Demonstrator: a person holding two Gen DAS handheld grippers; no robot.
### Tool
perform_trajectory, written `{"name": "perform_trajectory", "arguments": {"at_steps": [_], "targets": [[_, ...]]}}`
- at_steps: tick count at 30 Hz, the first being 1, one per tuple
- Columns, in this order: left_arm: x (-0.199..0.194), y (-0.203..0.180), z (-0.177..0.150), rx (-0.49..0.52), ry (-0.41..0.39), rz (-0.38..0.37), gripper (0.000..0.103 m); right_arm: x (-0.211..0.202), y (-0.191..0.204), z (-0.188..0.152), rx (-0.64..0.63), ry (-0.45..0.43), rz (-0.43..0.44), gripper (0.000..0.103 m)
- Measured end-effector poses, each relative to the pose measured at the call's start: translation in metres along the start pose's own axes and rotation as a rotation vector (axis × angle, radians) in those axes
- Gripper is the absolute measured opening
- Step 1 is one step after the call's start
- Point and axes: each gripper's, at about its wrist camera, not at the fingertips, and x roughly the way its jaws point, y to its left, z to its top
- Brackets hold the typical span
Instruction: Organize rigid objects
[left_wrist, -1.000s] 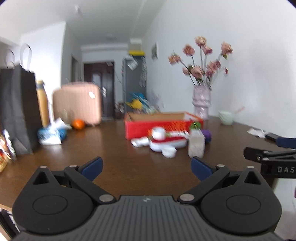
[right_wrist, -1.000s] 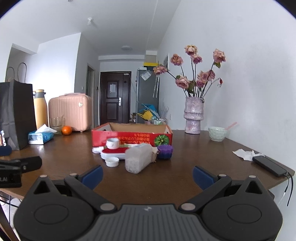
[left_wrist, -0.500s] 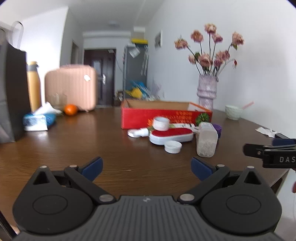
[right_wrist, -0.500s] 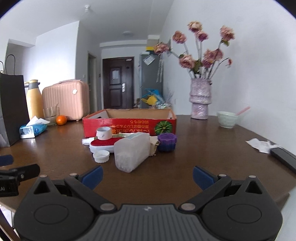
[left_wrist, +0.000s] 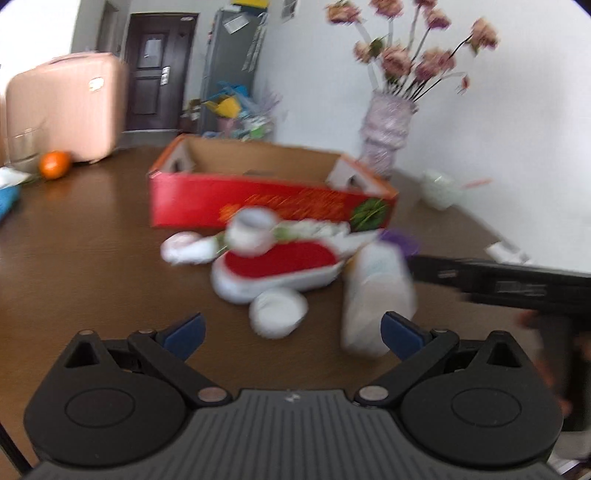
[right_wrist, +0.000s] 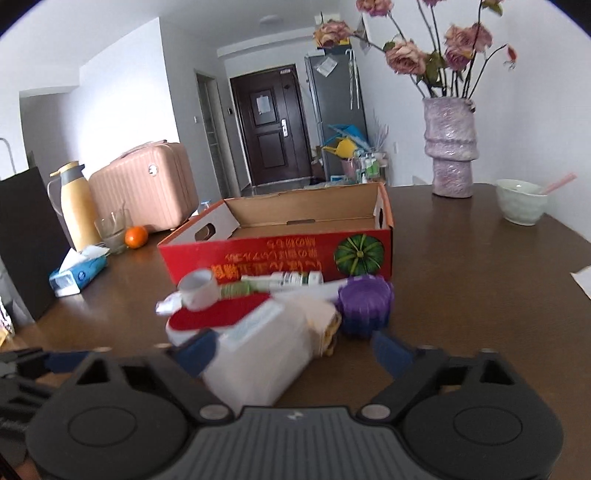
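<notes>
- The translucent white plastic container (right_wrist: 258, 362) lies on its side on the brown wooden desk (right_wrist: 480, 295), in front of the open red cardboard box (right_wrist: 280, 254) and at the near edge of the small heap of items.
- In the right wrist view its long axis runs from about 7 o'clock, the near end, to about 1 o'clock, where its lidded end meets the heap, so it sits slantwise to the fingers rather than square across them.
- Touching or just beside it are a white brush with a red pad (right_wrist: 207, 317) at 10 o'clock and a purple ribbed lid (right_wrist: 365, 299) at 2 o'clock; whether the container touches the purple lid cannot be told.
- The right hand-held gripper (right_wrist: 291, 350) is released, jaws wide, and the container's near end lies between its blue fingertips, closer to the left one.
- The left hand-held gripper (left_wrist: 291, 328) is also released and empty; from it the same container (left_wrist: 373, 295) lies at about 1 o'clock, beside its right fingertip, with a white round cap (left_wrist: 277, 312) nearly dead ahead.
- Judged from this, the right hand-held gripper is the nearer and better placed; a slight turn to square up to the slanted body looks needed before closing.
- The box stands at 12 o'clock beyond the heap.
</notes>
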Motion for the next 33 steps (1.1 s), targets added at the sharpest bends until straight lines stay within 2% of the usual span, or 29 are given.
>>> {"name": "perform_trajectory", "arguments": {"at_steps": [2, 4, 6, 11, 14, 20, 22, 26, 27, 30, 32, 33], "targets": [[0.004, -0.01, 0.004, 0.014, -0.021, -0.036, 0.098, 0.014, -0.008, 0.01, 0.027, 0.023, 0.019, 0.074], [0.012, -0.02, 0.007, 0.037, -0.019, -0.079, 0.082, 0.024, -0.016, 0.014, 0.055, 0.039, 0.058, 0.057], [0.025, -0.029, 0.008, 0.044, 0.013, -0.101, 0.062, 0.035, -0.022, 0.017, 0.084, 0.059, 0.089, 0.045], [0.044, -0.042, 0.008, 0.072, 0.052, -0.15, 0.061, 0.05, -0.031, 0.017, 0.149, 0.085, 0.214, 0.033], [0.047, -0.037, 0.003, 0.055, 0.082, -0.166, 0.045, 0.051, -0.031, 0.017, 0.132, 0.097, 0.265, 0.032], [0.033, -0.002, -0.004, -0.056, 0.095, -0.216, 0.045, 0.043, -0.023, 0.014, 0.152, 0.13, 0.349, 0.022], [0.025, 0.011, -0.007, -0.091, 0.102, -0.237, 0.044, 0.037, -0.014, 0.01, 0.155, 0.158, 0.386, 0.011], [0.006, 0.052, -0.015, -0.181, 0.137, -0.35, 0.044, 0.018, 0.006, 0.002, 0.104, 0.166, 0.41, 0.01], [0.002, 0.064, -0.017, -0.201, 0.15, -0.361, 0.045, 0.017, 0.009, 0.001, 0.095, 0.165, 0.405, 0.013], [-0.014, 0.086, -0.019, -0.22, 0.123, -0.305, 0.048, 0.025, 0.015, -0.005, 0.073, 0.181, 0.358, 0.015], [-0.021, 0.094, -0.019, -0.216, 0.111, -0.26, 0.055, 0.033, 0.018, -0.007, 0.074, 0.185, 0.372, 0.016], [-0.023, 0.098, -0.02, -0.216, 0.109, -0.244, 0.057, 0.036, 0.021, -0.008, 0.075, 0.184, 0.385, 0.02]]}}
